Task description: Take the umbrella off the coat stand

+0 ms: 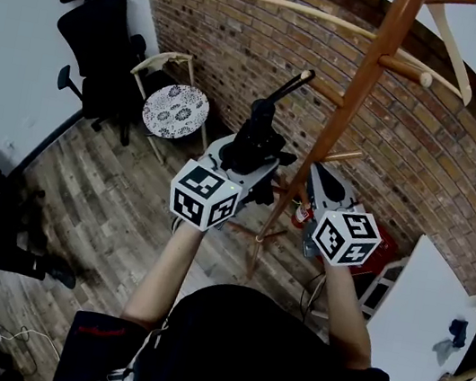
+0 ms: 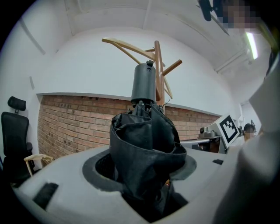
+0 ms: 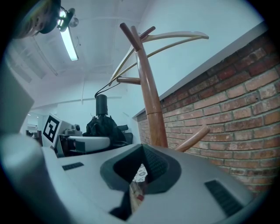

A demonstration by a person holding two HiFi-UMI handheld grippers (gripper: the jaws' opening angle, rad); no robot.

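A folded black umbrella (image 1: 254, 138) stands upright in my left gripper (image 1: 245, 161), which is shut on its bunched fabric (image 2: 144, 157). Its black handle (image 2: 143, 83) points up, ending close to a short peg of the wooden coat stand (image 1: 343, 112). In the right gripper view a thin cord runs from the handle (image 3: 101, 105) toward a peg. My right gripper (image 1: 321, 174) is level beside the stand's pole (image 3: 148, 96), on its right, with its jaws together and nothing between them (image 3: 138, 175).
A brick wall (image 1: 443, 166) runs behind the stand. A wooden chair with a patterned cushion (image 1: 175, 110) and a black office chair (image 1: 104, 43) stand to the left. A white table (image 1: 416, 317) is at the right. A small red item (image 1: 304, 213) lies by the stand's base.
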